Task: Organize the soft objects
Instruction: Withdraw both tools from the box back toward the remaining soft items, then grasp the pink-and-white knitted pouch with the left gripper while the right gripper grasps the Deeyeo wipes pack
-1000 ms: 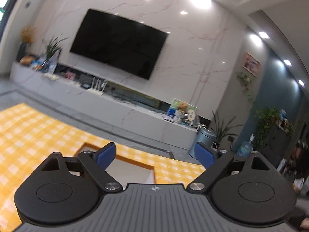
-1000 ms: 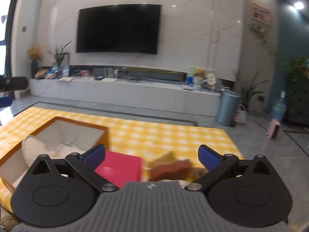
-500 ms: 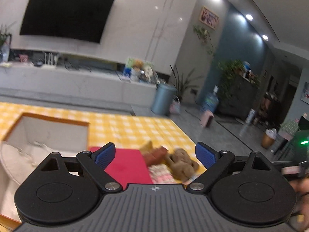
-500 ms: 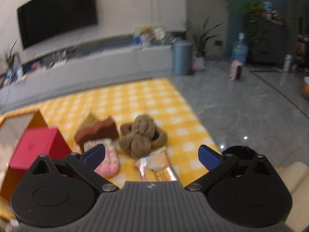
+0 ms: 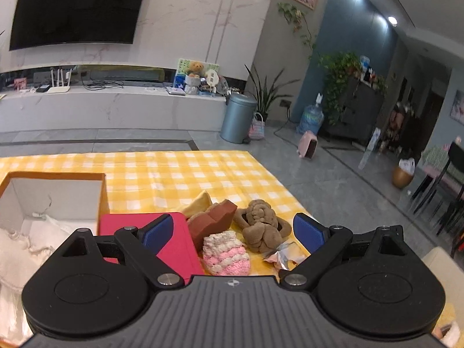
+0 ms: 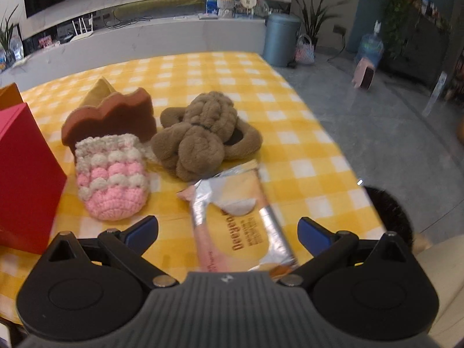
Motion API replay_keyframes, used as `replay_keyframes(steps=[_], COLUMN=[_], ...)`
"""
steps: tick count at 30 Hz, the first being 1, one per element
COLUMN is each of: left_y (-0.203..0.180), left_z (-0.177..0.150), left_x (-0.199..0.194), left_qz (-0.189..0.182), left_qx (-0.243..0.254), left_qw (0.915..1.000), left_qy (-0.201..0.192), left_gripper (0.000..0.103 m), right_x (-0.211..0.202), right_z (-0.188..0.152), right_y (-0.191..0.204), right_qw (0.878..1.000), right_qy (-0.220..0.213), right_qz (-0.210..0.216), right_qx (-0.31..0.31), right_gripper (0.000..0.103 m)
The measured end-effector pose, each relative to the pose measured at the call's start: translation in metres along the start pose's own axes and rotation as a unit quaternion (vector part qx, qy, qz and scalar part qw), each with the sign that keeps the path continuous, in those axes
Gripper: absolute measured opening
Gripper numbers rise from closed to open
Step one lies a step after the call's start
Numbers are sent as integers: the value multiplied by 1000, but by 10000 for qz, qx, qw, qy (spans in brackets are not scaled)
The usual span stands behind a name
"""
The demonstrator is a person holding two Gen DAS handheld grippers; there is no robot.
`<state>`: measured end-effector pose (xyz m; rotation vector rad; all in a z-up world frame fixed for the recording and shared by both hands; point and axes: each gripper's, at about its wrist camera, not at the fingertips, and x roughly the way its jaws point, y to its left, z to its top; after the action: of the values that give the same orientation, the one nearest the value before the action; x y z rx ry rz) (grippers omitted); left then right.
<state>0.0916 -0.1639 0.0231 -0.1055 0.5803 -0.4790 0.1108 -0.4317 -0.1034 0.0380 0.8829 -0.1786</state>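
The right gripper point(image 6: 227, 230) hangs low over a yellow checked tablecloth point(image 6: 290, 121) with its 2 blue-padded fingers spread wide and nothing between them. Directly ahead, nearest of all, a snack packet point(image 6: 240, 220) lies between those fingers, its long axis running away from the gripper and leaning a little left at the far end. Just beyond and to the left sits a pink and white crocheted pouch point(image 6: 111, 178), touching a brown sponge point(image 6: 111, 119) behind it; to the right of these is a knotted brown plush point(image 6: 203, 133). A red box point(image 6: 23, 174) stands at the left edge. The left gripper point(image 5: 233, 230), also spread wide and empty, sits higher and farther back, so the right one looks the nearer to the soft pile. Far left in its view is an open orange box point(image 5: 55, 175) with white fabric inside. Compared with 0.5 s ago, the right gripper has dropped closer, and the packet now fills the gap between its fingers.
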Motion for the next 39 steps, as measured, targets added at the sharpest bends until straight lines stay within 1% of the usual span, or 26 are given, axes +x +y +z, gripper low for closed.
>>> replay_keyframes(steps=[5, 7, 9, 10, 11, 12, 14, 16, 20, 22, 24, 25, 26, 27, 30, 31, 34, 35, 36, 37, 39], left_y=[-21, -28, -35, -38, -39, -39, -40, -42, -45, -44, -42, -41, -41, -41, -42, -42, -44, -45, -44, -43, -40], left_z=[5, 8, 10, 11, 12, 12, 12, 11, 6, 5, 5, 5, 5, 5, 0, -2, -7, -8, -11, -13, -18], left_x=[28, 43, 59, 68, 76, 84, 99, 112, 134, 145, 157, 163, 169, 174, 188, 193, 203, 207, 211, 215, 225], left_qz=[-129, -159, -87, -44, -30, -38, -33, 31, 354, 376, 386, 428, 492, 587, 831, 888, 1080, 1118, 1142, 1181, 1314], left_qx=[134, 189, 230, 214, 158, 73, -66, -136, -68, -81, -155, -178, -194, -201, -208, -265, -193, -185, -191, -216, -306], left_qw=[9985, 9967, 9940, 9924, 9909, 9892, 9844, 9804, 9724, 9671, 9625, 9602, 9580, 9561, 9503, 9479, 9432, 9414, 9392, 9363, 9289], left_qy=[511, 778, 1065, 1207, 1334, 1464, 1760, 1964, 2306, 2513, 2679, 2755, 2818, 2865, 2994, 3049, 3136, 3178, 3233, 3299, 3449], left_gripper=[103, 103, 103, 103, 103, 103, 103, 103, 103, 103, 103, 103, 103, 103, 103, 103, 102, 102, 102, 102, 102], right_x=[0, 2, 4, 4, 4, 4, 7, 9, 14, 14, 15, 14, 14, 13, 13, 13, 10, 10, 9, 8, 6], right_z=[3, 4, 4, 4, 4, 4, 3, 2, 1, 2, 3, 4, 4, 5, 5, 5, 5, 5, 5, 6, 8], right_y=[3, 1, -1, -2, -2, -1, 1, 1, 0, 0, -1, -1, 0, 0, 0, 0, 1, 1, 1, 0, 1], right_qw=[10000, 9999, 9994, 9992, 9993, 9995, 9999, 9999, 9997, 9997, 9997, 9997, 9998, 9998, 9997, 9997, 9996, 9996, 9996, 9996, 9996], right_qy=[-17, 18, 78, 78, 64, 73, 109, 144, 206, 210, 220, 211, 195, 189, 201, 203, 196, 185, 192, 223, 201], right_qz=[56, 161, 294, 314, 297, 234, 95, 65, 54, 52, 39, 5, -53, -103, -104, -108, -135, -105, 16, 103, 112], right_qx=[-71, 26, 186, 235, 231, 184, 79, 70, 97, 113, 136, 107, 62, 17, -26, -39, -173, -205, -197, -151, -130], right_gripper=[100, 100, 99, 95, 88, 85, 85, 84, 84, 83, 75, 68, 63, 61, 60, 59, 55, 45, 40, 37, 37])
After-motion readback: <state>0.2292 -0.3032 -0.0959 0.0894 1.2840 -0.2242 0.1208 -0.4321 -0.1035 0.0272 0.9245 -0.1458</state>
